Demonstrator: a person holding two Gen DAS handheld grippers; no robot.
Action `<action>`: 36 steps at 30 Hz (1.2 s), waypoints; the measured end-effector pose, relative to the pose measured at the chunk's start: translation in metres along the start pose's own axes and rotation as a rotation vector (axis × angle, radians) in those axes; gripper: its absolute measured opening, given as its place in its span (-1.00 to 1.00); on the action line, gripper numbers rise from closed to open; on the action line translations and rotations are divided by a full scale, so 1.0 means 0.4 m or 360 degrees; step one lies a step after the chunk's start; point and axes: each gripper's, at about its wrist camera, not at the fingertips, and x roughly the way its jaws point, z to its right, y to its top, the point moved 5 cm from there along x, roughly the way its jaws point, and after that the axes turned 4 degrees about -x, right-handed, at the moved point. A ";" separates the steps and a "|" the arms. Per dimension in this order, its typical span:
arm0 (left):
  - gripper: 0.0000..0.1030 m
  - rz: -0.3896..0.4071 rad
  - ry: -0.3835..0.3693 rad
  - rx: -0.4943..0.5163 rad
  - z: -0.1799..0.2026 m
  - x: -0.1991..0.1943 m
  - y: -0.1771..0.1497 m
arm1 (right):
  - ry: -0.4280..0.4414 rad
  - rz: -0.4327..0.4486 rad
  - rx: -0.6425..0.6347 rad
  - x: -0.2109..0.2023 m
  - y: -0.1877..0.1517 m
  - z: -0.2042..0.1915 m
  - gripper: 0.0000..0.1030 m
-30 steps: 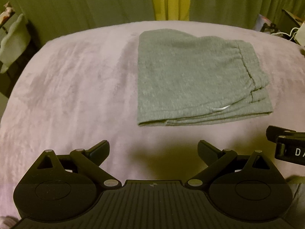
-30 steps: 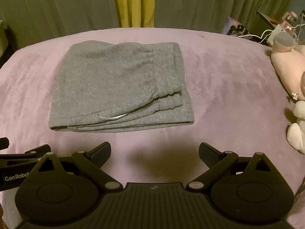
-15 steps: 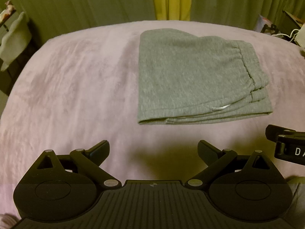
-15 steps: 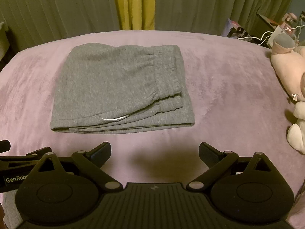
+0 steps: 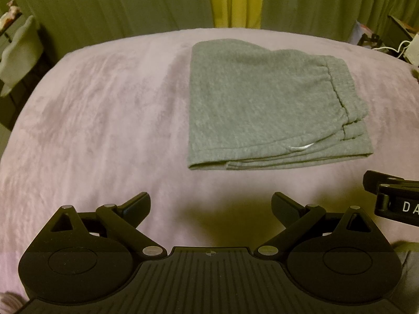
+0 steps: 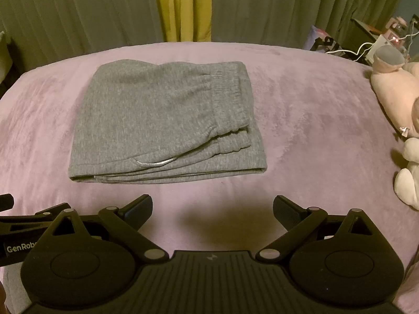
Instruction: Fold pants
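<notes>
The pants (image 6: 167,120) lie folded into a compact stack at the middle of the bed (image 6: 314,130). Left gripper (image 5: 210,204) and right gripper (image 6: 212,205) hover near, spread and empty. Folding appears complete; next, withdraw or square the edges.

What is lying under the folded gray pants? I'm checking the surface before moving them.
The folded gray pants lie on a pink plush blanket, which shows all around them. The patch directly beneath is covered, so anything there cannot be seen.
</notes>
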 end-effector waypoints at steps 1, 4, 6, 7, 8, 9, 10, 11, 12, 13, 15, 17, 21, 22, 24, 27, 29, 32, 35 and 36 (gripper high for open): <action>0.97 0.0001 -0.0001 -0.0002 -0.001 0.000 0.000 | -0.0001 0.0002 -0.0002 0.000 0.000 0.000 0.92; 0.97 -0.0001 -0.0003 -0.0012 -0.001 0.000 -0.001 | -0.0004 -0.0001 -0.0003 0.001 -0.003 -0.001 0.92; 0.97 0.0000 -0.0004 -0.0016 -0.002 -0.001 0.000 | -0.0003 -0.0002 -0.0003 0.001 -0.003 -0.002 0.92; 0.97 0.0003 -0.0004 -0.0017 -0.002 -0.002 0.000 | -0.0003 -0.0002 -0.0003 0.001 -0.004 -0.003 0.92; 0.97 0.0004 -0.0005 -0.0016 -0.002 -0.002 0.000 | -0.0004 -0.0001 -0.0003 0.001 -0.003 -0.003 0.92; 0.97 0.0006 -0.0006 -0.0018 -0.002 -0.002 0.000 | -0.0004 -0.0001 -0.0005 0.001 -0.003 -0.004 0.92; 0.97 0.0006 -0.0006 -0.0020 -0.002 -0.002 0.001 | -0.0005 -0.0002 -0.0007 0.001 -0.003 -0.003 0.92; 0.97 0.0007 -0.0005 -0.0023 -0.003 -0.002 0.001 | -0.0007 -0.0003 -0.0007 0.002 -0.003 -0.004 0.92; 0.97 0.0007 -0.0004 -0.0028 -0.004 -0.002 0.001 | -0.0008 -0.0003 -0.0008 0.002 -0.003 -0.004 0.92; 0.97 0.0008 -0.0004 -0.0030 -0.004 -0.003 0.001 | -0.0007 -0.0003 -0.0010 0.002 -0.003 -0.003 0.92; 0.97 0.0010 -0.0003 -0.0033 -0.007 -0.003 0.002 | -0.0003 -0.0002 -0.0009 0.001 -0.004 -0.004 0.92; 0.97 0.0012 -0.0001 -0.0035 -0.008 -0.005 0.001 | -0.0003 -0.0001 -0.0009 0.001 -0.005 -0.004 0.92; 0.97 0.0010 0.0000 -0.0038 -0.007 -0.006 0.001 | -0.0002 -0.0001 -0.0010 0.000 -0.005 -0.005 0.92; 0.97 0.0010 0.0000 -0.0037 -0.007 -0.006 0.001 | -0.0002 -0.0001 -0.0009 -0.001 -0.004 -0.004 0.92; 0.97 0.0012 0.0000 -0.0038 -0.007 -0.006 0.001 | 0.0000 0.0003 -0.0010 -0.002 -0.005 -0.004 0.92; 0.97 0.0011 -0.0003 -0.0038 -0.007 -0.006 0.000 | 0.0002 0.0007 -0.0007 -0.003 -0.006 -0.006 0.92; 0.97 0.0012 0.0000 -0.0037 -0.008 -0.007 0.000 | 0.0004 0.0008 -0.0005 -0.004 -0.005 -0.007 0.92; 0.97 0.0013 -0.0002 -0.0041 -0.009 -0.007 0.001 | 0.0011 0.0016 -0.0011 -0.007 -0.004 -0.008 0.92; 0.97 0.0016 0.0000 -0.0044 -0.010 -0.008 0.001 | 0.0010 0.0019 -0.0012 -0.008 -0.004 -0.010 0.92; 0.97 0.0018 0.0001 -0.0046 -0.009 -0.009 0.001 | 0.0011 0.0018 -0.0011 -0.008 -0.004 -0.011 0.92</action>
